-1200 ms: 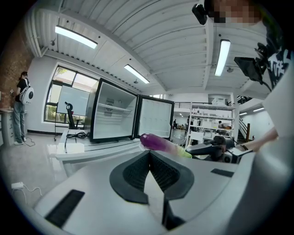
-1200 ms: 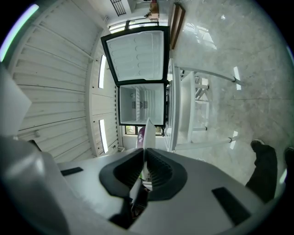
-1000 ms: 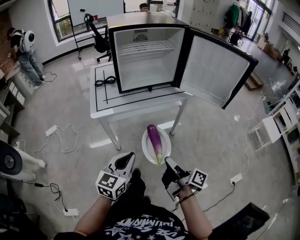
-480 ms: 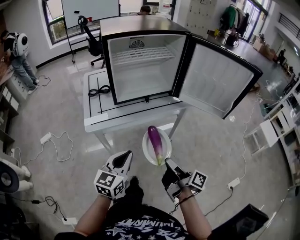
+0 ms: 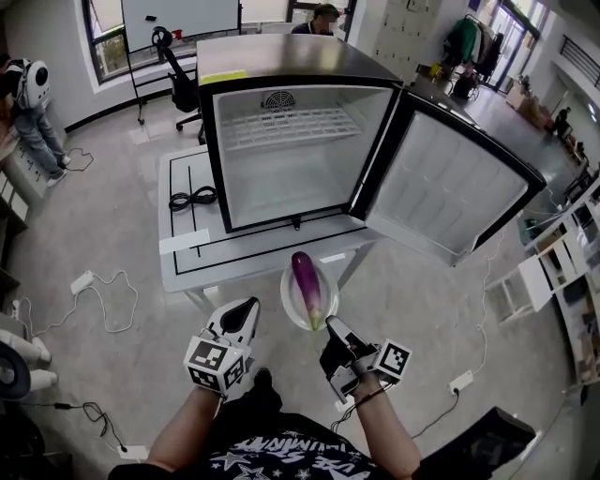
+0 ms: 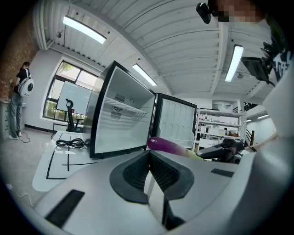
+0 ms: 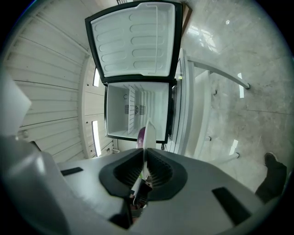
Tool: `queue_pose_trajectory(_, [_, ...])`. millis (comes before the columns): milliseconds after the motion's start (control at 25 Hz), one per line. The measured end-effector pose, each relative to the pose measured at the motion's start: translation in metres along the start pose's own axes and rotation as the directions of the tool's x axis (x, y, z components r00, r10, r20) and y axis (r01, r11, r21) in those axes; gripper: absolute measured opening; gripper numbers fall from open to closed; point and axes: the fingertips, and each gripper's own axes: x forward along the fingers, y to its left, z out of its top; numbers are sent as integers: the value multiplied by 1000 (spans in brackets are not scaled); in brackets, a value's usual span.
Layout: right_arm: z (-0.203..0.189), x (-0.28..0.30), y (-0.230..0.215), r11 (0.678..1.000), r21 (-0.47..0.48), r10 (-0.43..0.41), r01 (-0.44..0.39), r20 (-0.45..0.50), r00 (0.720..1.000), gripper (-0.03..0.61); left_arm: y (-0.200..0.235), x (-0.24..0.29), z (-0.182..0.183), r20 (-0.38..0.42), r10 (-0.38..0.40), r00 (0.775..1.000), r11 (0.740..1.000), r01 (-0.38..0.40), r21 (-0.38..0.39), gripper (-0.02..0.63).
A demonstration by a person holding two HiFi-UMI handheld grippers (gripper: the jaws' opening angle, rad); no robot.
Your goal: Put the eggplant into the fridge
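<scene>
The person has walked closer to the open fridge [image 5: 281, 187], eggplant [image 5: 307, 284] riding on the white plate [image 5: 290, 302] that the right gripper [image 5: 331, 328] pinches by its rim, left gripper [image 5: 246, 311] clamped on nothing, so loading looks close.

Counts: 1 fridge [image 5: 281, 56], 1 table [image 5: 178, 255], 1 eggplant [image 5: 307, 284], 1 plate [image 5: 288, 300], 1 cable coil [image 5: 190, 198], 1 office chair [image 5: 180, 82]. 2 grippers, near: left gripper [image 5: 246, 310], right gripper [image 5: 334, 327]. 2 people, far: backpack person [image 5: 33, 103] on the left, second person [image 5: 320, 17] behind the fridge.
</scene>
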Motion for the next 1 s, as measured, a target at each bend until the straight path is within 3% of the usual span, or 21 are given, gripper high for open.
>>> queue_pose_trajectory(240, [15, 46, 0, 1000, 0, -9, 9, -13, 1000, 21, 42, 30, 16, -1, 12, 1000, 1000, -12, -9, 9])
queue_pose_trajectory(1000, [42, 112, -1, 1000, -5, -19, 19, 26, 999, 21, 93, 75, 30, -14, -19, 1000, 999, 19, -33, 9])
